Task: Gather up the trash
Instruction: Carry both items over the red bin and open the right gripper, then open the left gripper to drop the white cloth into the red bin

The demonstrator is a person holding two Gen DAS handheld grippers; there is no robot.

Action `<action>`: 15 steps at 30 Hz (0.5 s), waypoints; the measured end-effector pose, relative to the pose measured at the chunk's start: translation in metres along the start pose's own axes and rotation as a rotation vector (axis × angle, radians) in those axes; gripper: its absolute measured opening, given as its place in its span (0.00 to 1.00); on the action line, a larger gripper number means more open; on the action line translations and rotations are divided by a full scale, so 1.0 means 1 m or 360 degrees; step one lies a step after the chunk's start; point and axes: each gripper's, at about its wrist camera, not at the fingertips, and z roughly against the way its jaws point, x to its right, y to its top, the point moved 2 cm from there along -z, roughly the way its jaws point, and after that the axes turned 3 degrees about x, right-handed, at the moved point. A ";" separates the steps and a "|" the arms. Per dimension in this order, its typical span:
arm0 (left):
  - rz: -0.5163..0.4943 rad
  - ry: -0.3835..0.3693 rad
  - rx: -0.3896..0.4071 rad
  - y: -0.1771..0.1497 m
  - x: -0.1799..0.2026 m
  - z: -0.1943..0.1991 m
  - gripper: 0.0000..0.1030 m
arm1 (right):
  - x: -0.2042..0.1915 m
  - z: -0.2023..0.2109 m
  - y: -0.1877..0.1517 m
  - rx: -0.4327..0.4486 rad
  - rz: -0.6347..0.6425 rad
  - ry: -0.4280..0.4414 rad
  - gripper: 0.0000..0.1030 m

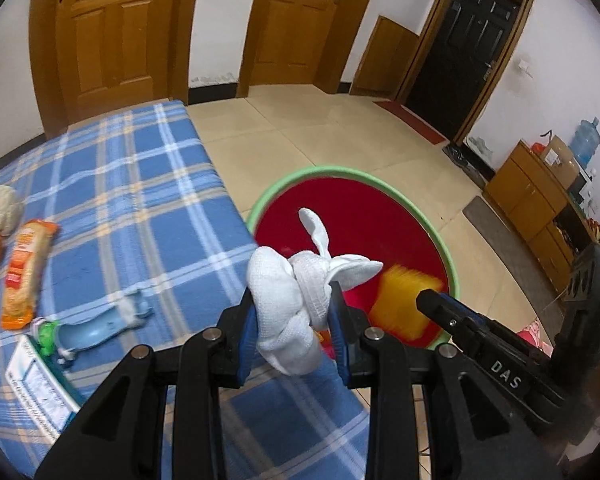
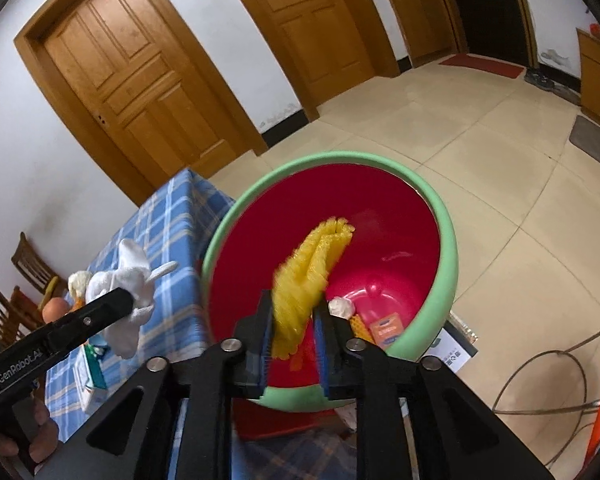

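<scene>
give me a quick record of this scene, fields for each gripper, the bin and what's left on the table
left gripper: shut on a knotted white cloth, near the table edge beside the bin
right gripper: jaws apart, blurred yellow mesh between them over the bin mouth
bin: red inside, green rim; a white wad and an orange packet at the bottom
table: blue plaid cloth; snack packet, blue tube, box
</scene>
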 end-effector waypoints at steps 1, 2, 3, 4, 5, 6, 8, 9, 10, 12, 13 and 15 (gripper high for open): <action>0.0000 -0.0001 -0.0008 0.000 0.002 -0.004 0.31 | 0.002 0.000 0.000 0.0002 0.0006 -0.0003 0.29; -0.0002 -0.0001 -0.0018 0.000 0.003 -0.007 0.31 | 0.004 0.001 0.000 0.0008 0.0008 -0.0003 0.31; -0.0003 0.0001 -0.0026 0.000 0.005 -0.011 0.31 | 0.005 0.002 0.000 0.0016 0.0009 -0.0002 0.31; -0.0005 0.0003 -0.0031 0.000 0.006 -0.013 0.31 | 0.007 0.004 0.001 0.0026 0.0010 0.0005 0.31; -0.0012 0.0007 -0.0035 0.000 0.007 -0.014 0.31 | 0.008 0.005 0.001 0.0037 0.0011 0.0007 0.31; -0.0021 0.0011 -0.0037 0.000 0.009 -0.016 0.31 | 0.009 0.007 0.002 0.0050 0.0011 0.0002 0.31; -0.0037 0.0012 -0.0037 0.001 0.012 -0.019 0.31 | 0.013 0.012 0.002 0.0076 0.0005 -0.0010 0.33; -0.0043 0.0009 -0.0032 0.001 0.014 -0.019 0.32 | 0.014 0.014 0.003 0.0085 -0.0001 -0.0016 0.34; -0.0047 0.0006 -0.0030 0.002 0.015 -0.019 0.37 | 0.016 0.016 0.003 0.0096 -0.0008 -0.0021 0.35; -0.0061 -0.0008 -0.0020 0.003 0.018 -0.020 0.44 | 0.019 0.020 0.003 0.0111 -0.0021 -0.0028 0.36; -0.0065 -0.0010 -0.0015 0.003 0.020 -0.020 0.51 | 0.021 0.022 0.003 0.0116 -0.0030 -0.0030 0.36; -0.0065 0.0003 -0.0002 0.004 0.021 -0.018 0.59 | 0.024 0.025 0.004 0.0128 -0.0051 -0.0031 0.36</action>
